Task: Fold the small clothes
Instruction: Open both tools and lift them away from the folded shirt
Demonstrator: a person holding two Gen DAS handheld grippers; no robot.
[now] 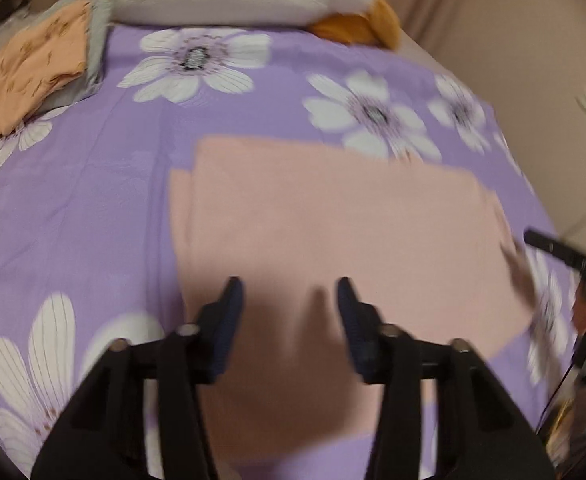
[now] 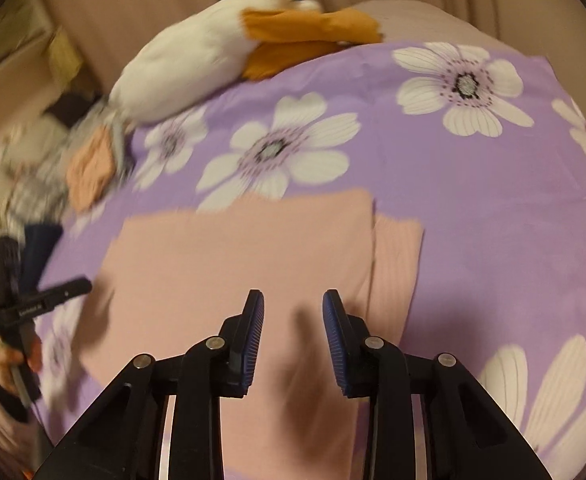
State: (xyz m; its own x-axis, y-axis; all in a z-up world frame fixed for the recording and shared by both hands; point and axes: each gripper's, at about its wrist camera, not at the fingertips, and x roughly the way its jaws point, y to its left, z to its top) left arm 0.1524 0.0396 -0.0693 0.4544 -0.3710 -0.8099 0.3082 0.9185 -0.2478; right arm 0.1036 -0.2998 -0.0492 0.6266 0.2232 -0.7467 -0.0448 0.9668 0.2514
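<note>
Fingers of both the left gripper (image 1: 289, 288) and the right gripper (image 2: 293, 300) stand wide apart and empty above the folded pink garment (image 1: 333, 232), which lies flat on the purple floral sheet (image 1: 93, 200). Well beyond the fingertips, a white-and-orange plush toy (image 2: 197, 60) and a peach folded cloth (image 1: 33, 76) rest.

Pink garment (image 1: 333, 232) on seemingly white-flowered purple sheet (image 1: 93, 200).
</note>
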